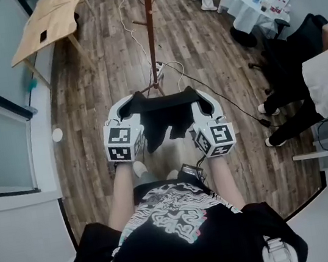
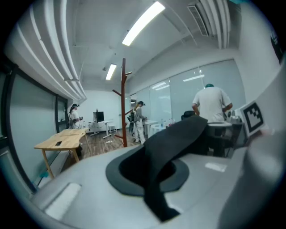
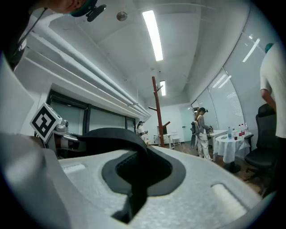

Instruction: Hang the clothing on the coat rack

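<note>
Left tool (image 1: 130, 103) and right tool (image 1: 200, 95), held forward, clamp black garment (image 1: 164, 110).

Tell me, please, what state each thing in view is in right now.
Left tongs: shut on the black garment.
Right tongs: shut on the garment's other end.
Garment: stretched between both tongs, middle hanging down.
Coat rack: upright, bare, nothing hung on it yet.

I am in an office-like lab room: a brown wood-plank floor (image 1: 104, 106), glass partition walls (image 2: 178, 98), a long ceiling strip light (image 3: 153, 35), a pale wooden trestle table (image 1: 50, 19) and a black swivel office chair (image 3: 262, 154).
</note>
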Demonstrator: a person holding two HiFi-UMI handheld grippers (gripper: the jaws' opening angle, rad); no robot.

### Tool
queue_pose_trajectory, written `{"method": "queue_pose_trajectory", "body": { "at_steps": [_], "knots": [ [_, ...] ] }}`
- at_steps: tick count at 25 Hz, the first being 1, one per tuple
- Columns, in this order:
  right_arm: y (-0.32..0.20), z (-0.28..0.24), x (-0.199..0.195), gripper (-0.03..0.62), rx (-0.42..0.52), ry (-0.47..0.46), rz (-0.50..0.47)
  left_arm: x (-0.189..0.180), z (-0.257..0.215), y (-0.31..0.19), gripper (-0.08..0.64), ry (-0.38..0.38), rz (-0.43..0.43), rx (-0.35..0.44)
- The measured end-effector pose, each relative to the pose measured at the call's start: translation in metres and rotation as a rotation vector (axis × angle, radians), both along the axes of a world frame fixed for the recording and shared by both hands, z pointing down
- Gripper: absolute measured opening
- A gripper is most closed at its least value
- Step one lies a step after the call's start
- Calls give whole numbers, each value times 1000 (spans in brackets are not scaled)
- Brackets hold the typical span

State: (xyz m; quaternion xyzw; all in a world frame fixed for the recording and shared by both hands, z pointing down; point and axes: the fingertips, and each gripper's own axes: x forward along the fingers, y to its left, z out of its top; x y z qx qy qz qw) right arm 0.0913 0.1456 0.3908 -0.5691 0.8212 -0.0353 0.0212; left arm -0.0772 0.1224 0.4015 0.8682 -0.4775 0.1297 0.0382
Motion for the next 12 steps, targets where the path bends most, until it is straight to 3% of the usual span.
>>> {"method": "queue_pose_trajectory", "body": {
  "at_steps": [6, 12],
  "knots": [
    [7, -9, 6, 14, 28, -4, -12, 4, -1, 4, 6, 24, 1, -3],
    [13, -16, 10, 14, 36, 9, 4, 10, -11, 9, 6, 120, 19, -2]
  ]
}}
